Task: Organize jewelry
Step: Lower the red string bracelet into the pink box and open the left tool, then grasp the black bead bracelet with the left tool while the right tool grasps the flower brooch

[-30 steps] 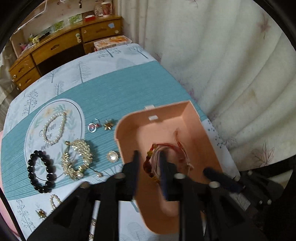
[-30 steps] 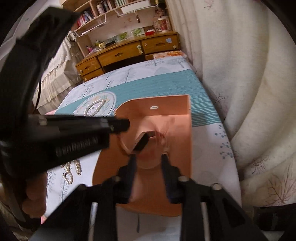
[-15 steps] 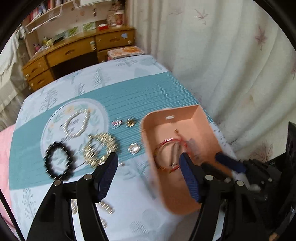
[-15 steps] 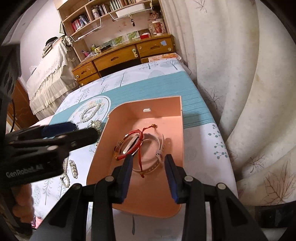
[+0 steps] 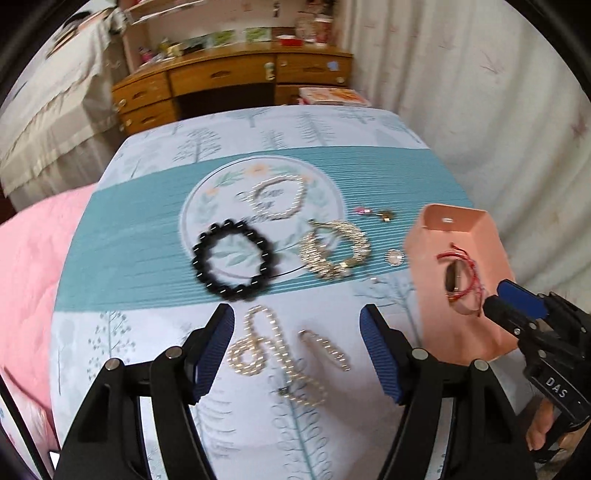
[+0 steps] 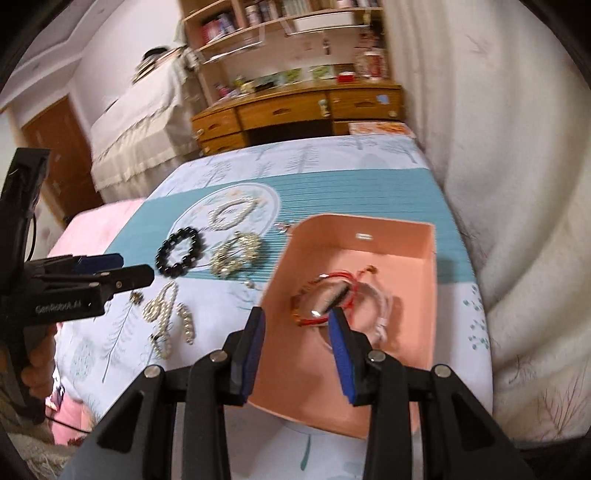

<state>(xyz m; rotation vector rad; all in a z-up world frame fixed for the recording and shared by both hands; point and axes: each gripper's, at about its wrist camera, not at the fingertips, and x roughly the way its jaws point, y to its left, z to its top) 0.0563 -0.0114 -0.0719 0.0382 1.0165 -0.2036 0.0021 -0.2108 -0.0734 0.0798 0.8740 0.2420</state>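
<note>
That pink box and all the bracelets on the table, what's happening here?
A person with a hand-held gripper in each hand is sorting jewelry into the pink box. A red cord bracelet already lies inside. The left gripper is open and empty above a pearl strand. The black bead bracelet is on the table. The right gripper straddles the box's near wall.

Looking soft and evenly lit indoors, no harsh shadows anywhere. Getting heavy motion blur on the left wrist view, smearing the black bead bracelet (image 5: 232, 265) and gold chain (image 5: 334, 249) into streaks. Showing milder blur on the right wrist view, mostly at the shelves (image 6: 280, 22). Bending hard at the fisheye edges, dark corners vignetting both pictures.
</note>
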